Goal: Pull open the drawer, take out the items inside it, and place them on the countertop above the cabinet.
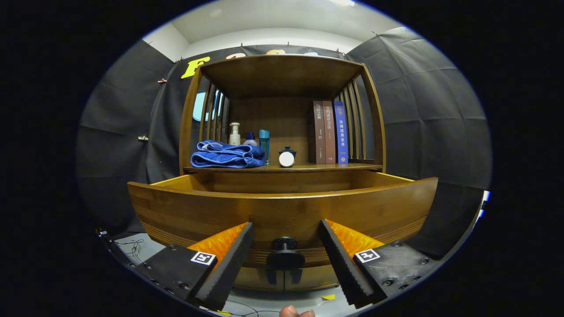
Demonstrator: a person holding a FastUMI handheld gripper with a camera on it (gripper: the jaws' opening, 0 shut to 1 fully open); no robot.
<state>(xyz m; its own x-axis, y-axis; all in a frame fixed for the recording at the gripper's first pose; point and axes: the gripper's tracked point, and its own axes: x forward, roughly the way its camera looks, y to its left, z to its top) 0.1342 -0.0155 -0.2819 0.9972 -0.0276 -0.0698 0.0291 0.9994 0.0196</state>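
A: The drawer [282, 207] already stands pulled out toward the gripper [286, 235], its curved front near the fingers and its knob [285, 253] sitting in the gap between them. Why are the fingers spread like that?

B: They are wide open and touch nothing; neither finger presses the knob. That looks like a release, since the drawer is out and the knob has no more work to do.

A: And the items inside?

B: Hidden. The view sits low, so the drawer front blocks the floor of the drawer; only the inner back wall shows.

A: Where would they go?

B: On the desk [308, 167] above the drawer, probably the bare stretch in front of the books [329, 131] on the right. The folded blue towel [227, 154] fills the left, with bottles [249, 137] behind it and a small lidded pot [287, 157] in the middle.
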